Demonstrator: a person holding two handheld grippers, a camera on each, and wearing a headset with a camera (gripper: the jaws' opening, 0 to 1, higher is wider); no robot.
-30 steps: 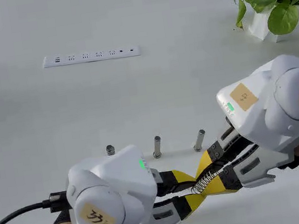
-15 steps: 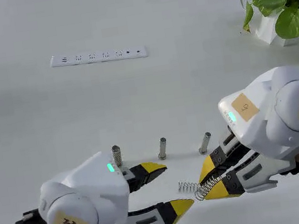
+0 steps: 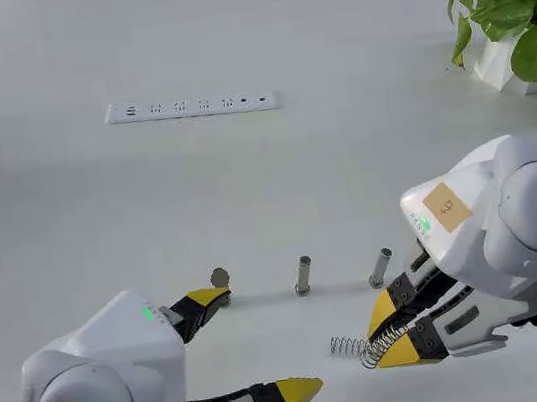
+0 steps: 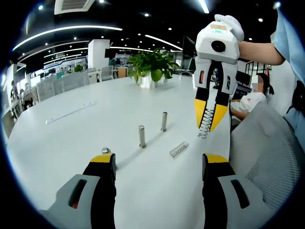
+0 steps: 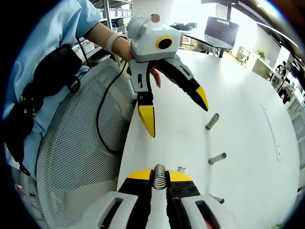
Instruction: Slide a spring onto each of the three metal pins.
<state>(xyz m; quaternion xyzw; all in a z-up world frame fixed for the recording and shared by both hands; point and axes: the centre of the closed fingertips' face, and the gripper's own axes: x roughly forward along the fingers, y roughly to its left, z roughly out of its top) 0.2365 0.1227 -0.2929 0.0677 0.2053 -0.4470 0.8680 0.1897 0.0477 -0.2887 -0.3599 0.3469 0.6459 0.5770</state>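
Between the closed jaws of the right gripper (image 3: 374, 349) one spring (image 5: 159, 176) is pinched, and a second spring (image 4: 179, 148) is left lying loose on the table (image 3: 246, 184) beside it. Behind, three pins are stood in a row: the left pin (image 3: 219, 277) is sleeved with a third spring (image 5: 212, 121), while the middle pin (image 3: 303, 275) and right pin (image 3: 381, 267) are bare. The left gripper (image 3: 269, 338) is held wide open and empty, one tip by the left pin.

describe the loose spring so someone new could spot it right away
On the white table, find the middle pin in the row of three. The loose spring lies flat on the person's side of that pin, close to the tips of the right gripper. Unlike the held spring pinched in that gripper, nothing touches it.
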